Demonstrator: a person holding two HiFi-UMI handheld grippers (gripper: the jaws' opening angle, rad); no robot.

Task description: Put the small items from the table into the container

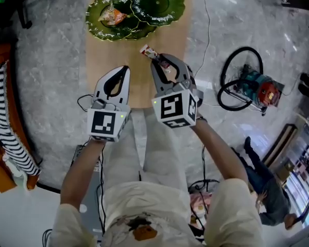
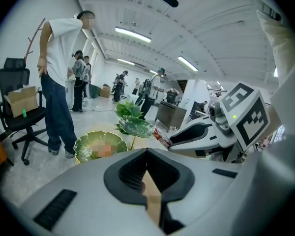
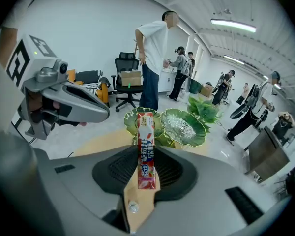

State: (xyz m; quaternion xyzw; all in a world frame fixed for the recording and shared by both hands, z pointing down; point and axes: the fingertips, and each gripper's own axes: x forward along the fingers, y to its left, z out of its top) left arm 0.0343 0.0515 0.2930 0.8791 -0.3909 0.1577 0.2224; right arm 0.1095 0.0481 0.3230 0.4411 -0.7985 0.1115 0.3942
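Note:
My right gripper is shut on a red-and-white candy stick and holds it above the wooden table. In the right gripper view the stick stands upright between the pads. Beyond it lie overlapping green leaf-shaped dishes. They sit at the table's far end. The left dish holds an orange snack packet. My left gripper hovers beside the right one, jaws together with nothing between them. Its own view shows the dishes ahead.
A black hose loop and a small machine lie on the floor right of the table. Striped cloth hangs at the left. A person stands near an office chair with a box. More people stand farther back.

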